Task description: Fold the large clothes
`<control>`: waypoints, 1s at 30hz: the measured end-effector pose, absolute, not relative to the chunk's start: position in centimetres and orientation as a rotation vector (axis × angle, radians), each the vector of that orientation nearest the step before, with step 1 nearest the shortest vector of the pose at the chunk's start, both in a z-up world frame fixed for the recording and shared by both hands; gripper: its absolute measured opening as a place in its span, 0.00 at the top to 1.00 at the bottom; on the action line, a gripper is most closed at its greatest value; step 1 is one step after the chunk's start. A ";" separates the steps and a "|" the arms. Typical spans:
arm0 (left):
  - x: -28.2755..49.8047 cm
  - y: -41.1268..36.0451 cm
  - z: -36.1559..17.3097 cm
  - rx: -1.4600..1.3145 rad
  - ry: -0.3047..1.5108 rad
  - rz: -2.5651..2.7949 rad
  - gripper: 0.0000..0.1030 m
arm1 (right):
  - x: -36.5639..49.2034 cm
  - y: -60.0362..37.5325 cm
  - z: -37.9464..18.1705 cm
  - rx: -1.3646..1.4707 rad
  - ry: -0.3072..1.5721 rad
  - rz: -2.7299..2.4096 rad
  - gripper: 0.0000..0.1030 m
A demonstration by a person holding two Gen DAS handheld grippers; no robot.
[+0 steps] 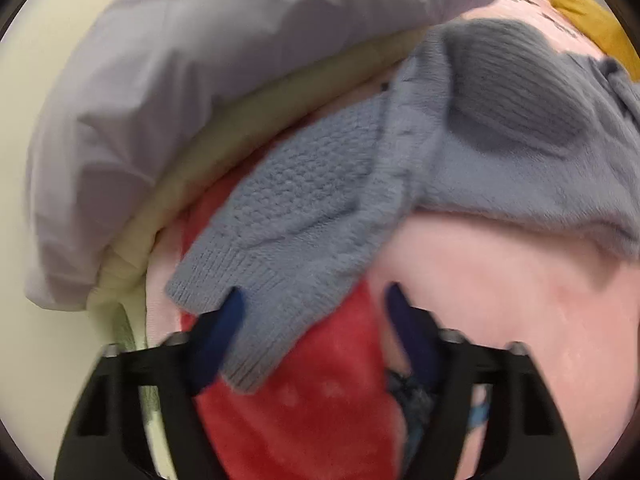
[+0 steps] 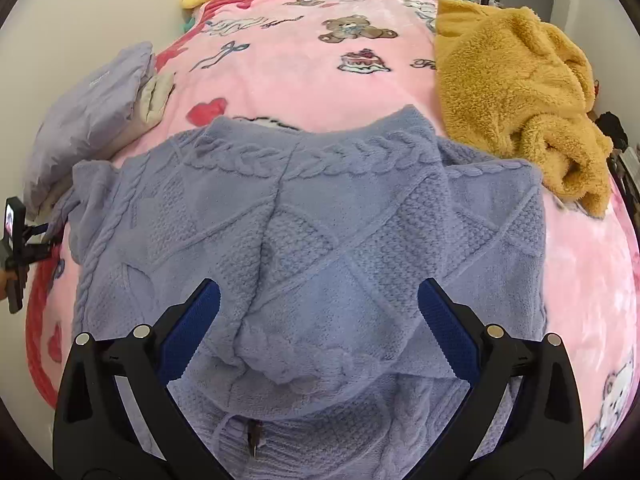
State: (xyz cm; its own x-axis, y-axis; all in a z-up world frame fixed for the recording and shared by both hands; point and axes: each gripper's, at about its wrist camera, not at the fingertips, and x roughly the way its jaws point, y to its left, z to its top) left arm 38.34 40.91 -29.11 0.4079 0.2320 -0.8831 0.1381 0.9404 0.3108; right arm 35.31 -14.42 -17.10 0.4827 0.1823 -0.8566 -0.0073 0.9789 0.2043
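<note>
A blue-grey cable-knit sweater point(image 2: 312, 240) lies spread on a pink bed blanket point(image 2: 288, 68), partly folded over itself. In the left wrist view its sleeve point(image 1: 296, 232) lies over the blanket's red border point(image 1: 312, 408), cuff end toward me. My left gripper point(image 1: 314, 304) is open, its left finger point(image 1: 228, 316) touching the cuff and the right finger apart. My right gripper point(image 2: 318, 300) is open and empty, just above the sweater's near folded part. The left gripper also shows small at the left edge of the right wrist view point(image 2: 18, 248).
A mustard fleece garment point(image 2: 520, 92) lies crumpled at the bed's right. A folded lilac garment point(image 2: 92, 120) on a cream one point(image 2: 158, 98) sits at the left edge, close to my left gripper point(image 1: 200, 88). A wall runs along the left.
</note>
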 end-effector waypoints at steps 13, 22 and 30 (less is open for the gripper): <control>40.6 42.6 -25.1 0.211 1.173 -0.029 0.93 | 34.1 -15.2 -17.6 0.220 1.098 0.118 0.08; 37.6 34.5 -14.2 -0.078 1.033 -0.088 0.94 | 32.9 -18.3 -17.0 0.333 1.055 0.118 0.08; 37.2 21.7 -5.4 -0.399 1.042 -0.322 0.94 | 31.6 -22.1 -17.0 0.444 1.011 0.120 0.08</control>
State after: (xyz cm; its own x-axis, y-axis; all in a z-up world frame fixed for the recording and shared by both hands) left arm 37.21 21.66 -5.37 0.4692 -0.4399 -0.7657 0.0689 0.8827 -0.4649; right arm 31.59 -22.09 -16.95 0.5330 0.2994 -0.7914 0.1054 0.9045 0.4132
